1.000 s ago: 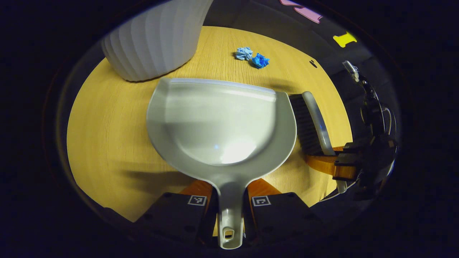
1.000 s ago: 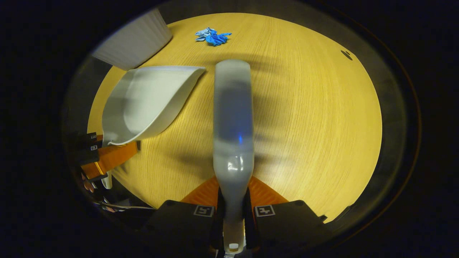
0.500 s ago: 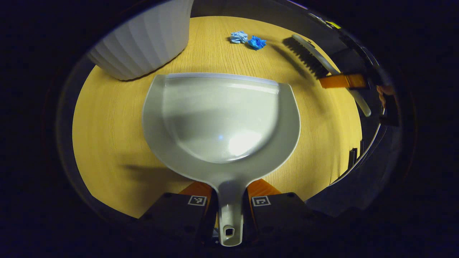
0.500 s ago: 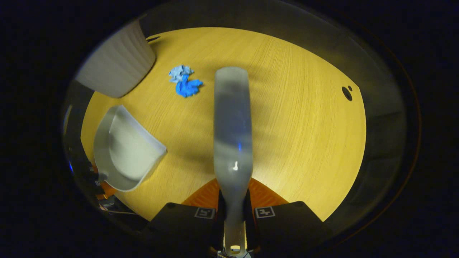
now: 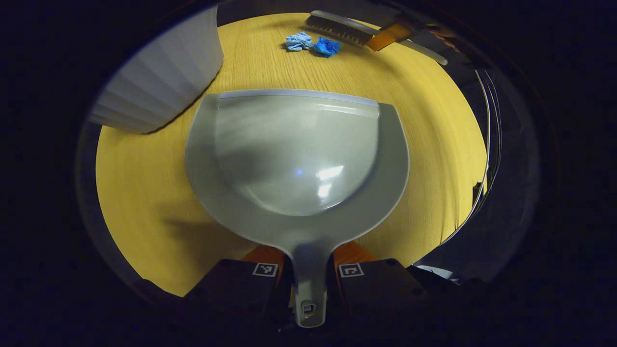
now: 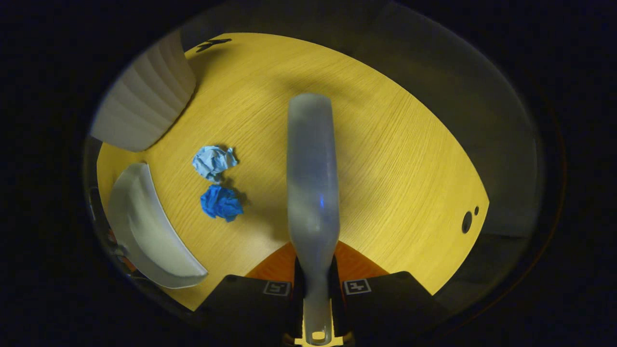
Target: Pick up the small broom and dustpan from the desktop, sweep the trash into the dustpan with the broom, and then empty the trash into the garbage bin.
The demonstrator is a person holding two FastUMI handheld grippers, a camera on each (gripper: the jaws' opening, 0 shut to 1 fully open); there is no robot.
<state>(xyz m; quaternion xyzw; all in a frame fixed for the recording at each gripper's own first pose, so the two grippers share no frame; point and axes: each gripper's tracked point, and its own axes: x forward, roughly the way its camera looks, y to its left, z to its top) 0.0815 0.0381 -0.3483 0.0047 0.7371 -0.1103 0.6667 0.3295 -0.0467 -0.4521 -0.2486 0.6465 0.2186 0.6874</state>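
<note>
My left gripper (image 5: 308, 262) is shut on the handle of the grey dustpan (image 5: 296, 154), whose front lip faces two crumpled paper balls, one light blue (image 5: 299, 41) and one dark blue (image 5: 327, 46). My right gripper (image 6: 315, 284) is shut on the handle of the small broom (image 6: 311, 173), seen from its grey back. In the left gripper view the broom (image 5: 337, 29) hangs just beyond the paper, bristles toward it. In the right gripper view the light blue ball (image 6: 212, 161) and dark blue ball (image 6: 221, 203) lie left of the broom, with the dustpan (image 6: 144, 231) farther left.
A white ribbed garbage bin (image 5: 156, 82) stands on the wooden desktop (image 5: 144, 193) left of the dustpan, and again at upper left as the bin (image 6: 142, 108) in the right gripper view. Two small dark holes (image 6: 466, 221) mark the desktop (image 6: 395, 173) at the right.
The right gripper has carried the broom from beside the dustpan around to the far side of the paper balls. The dustpan has edged slightly forward toward them.
</note>
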